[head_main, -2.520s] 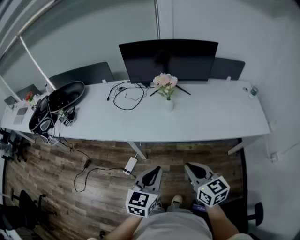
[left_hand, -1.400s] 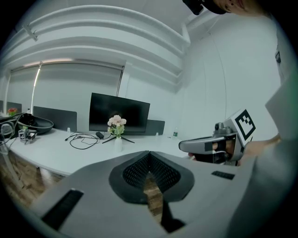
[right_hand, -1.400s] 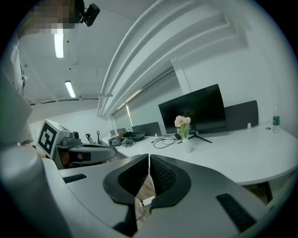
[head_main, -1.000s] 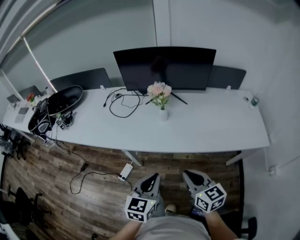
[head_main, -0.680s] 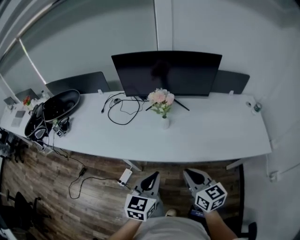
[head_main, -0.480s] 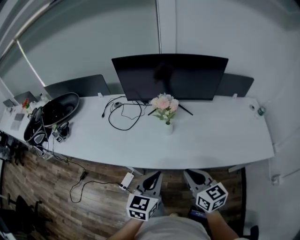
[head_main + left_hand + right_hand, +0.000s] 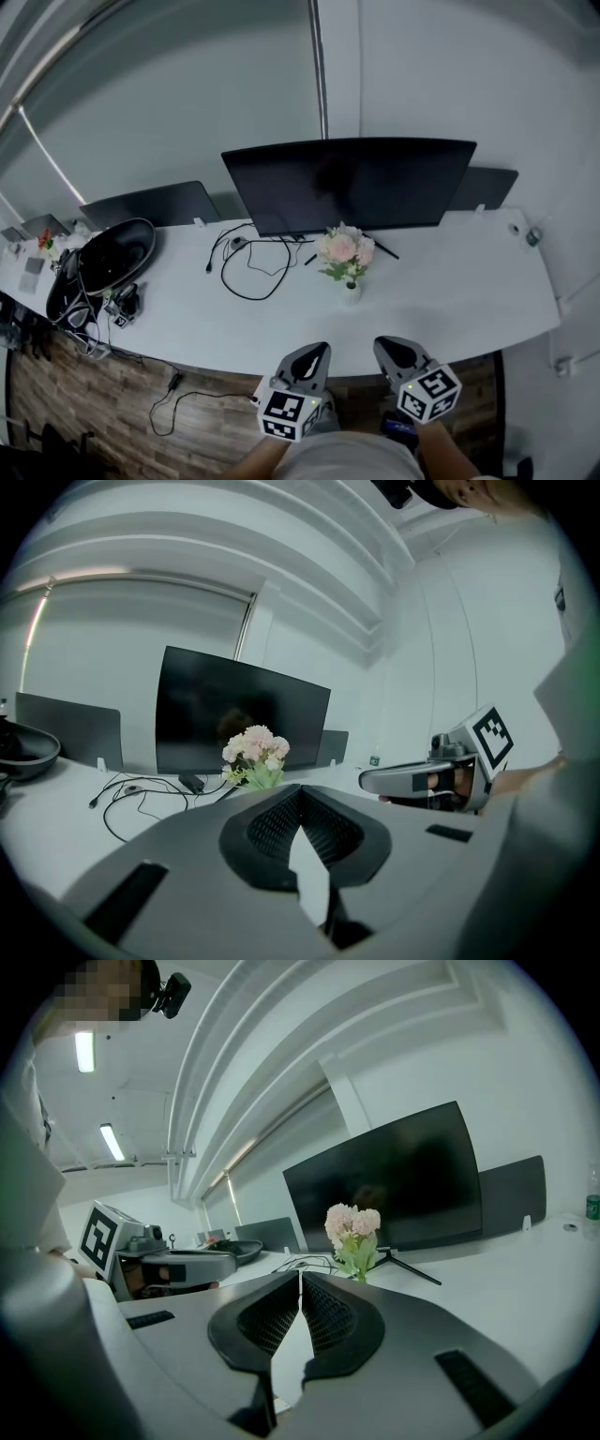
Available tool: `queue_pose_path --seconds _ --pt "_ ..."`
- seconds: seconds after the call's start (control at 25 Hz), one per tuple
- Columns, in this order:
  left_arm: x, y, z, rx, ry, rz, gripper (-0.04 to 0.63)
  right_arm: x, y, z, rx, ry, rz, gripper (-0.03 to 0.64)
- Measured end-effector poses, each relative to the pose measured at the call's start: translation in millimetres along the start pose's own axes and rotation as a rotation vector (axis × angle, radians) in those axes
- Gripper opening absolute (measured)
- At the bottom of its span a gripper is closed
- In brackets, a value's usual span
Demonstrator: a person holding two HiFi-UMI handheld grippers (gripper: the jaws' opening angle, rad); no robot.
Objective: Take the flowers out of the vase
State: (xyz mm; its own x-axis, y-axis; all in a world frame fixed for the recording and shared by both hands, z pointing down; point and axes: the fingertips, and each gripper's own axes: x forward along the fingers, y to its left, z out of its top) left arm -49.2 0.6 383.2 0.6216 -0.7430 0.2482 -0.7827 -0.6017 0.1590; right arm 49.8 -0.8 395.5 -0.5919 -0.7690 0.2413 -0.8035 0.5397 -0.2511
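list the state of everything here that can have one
flowers: upright in the vase, not yet taken out
vase: standing upright on the desk
monitor: screen dark
cable: lying in loose loops on the desk
left gripper: fingers shut, empty, well short of the flowers
right gripper: fingers shut, empty, well short of the flowers

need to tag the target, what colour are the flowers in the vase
Pale pink blooms with green leaves, clearest in the right gripper view.

Flowers (image 7: 343,249) in vase (image 7: 351,292) on desk (image 7: 450,281), before monitor (image 7: 347,183), cables (image 7: 248,272) at left
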Motion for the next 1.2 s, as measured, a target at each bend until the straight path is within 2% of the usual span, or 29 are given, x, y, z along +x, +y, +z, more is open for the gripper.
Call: queue_pose_path --seconds 0.2,0.4,0.64,0.84,1.2 --pt "15 30 12 0.007 -0.003 -0.012 0.003 32 -4 12 0.005 -0.009 -0.013 0.032" --pt "28 47 16 0.001 0.001 -0.025 0.003 50 -4 24 -0.044 -0.02 -0.013 0.032" --pt "44 52 15 -0.011 0.008 -0.045 0.003 54 -17 26 -0.017 -0.006 -0.029 0.032" --pt "55 55 15 -0.027 0.004 -0.031 0.003 58 -32 27 -0.025 0.017 -0.038 0.032" --pt "79 57 9 -0.021 0.021 -0.015 0.003 71 -56 24 -0.037 0.063 -0.005 0.032"
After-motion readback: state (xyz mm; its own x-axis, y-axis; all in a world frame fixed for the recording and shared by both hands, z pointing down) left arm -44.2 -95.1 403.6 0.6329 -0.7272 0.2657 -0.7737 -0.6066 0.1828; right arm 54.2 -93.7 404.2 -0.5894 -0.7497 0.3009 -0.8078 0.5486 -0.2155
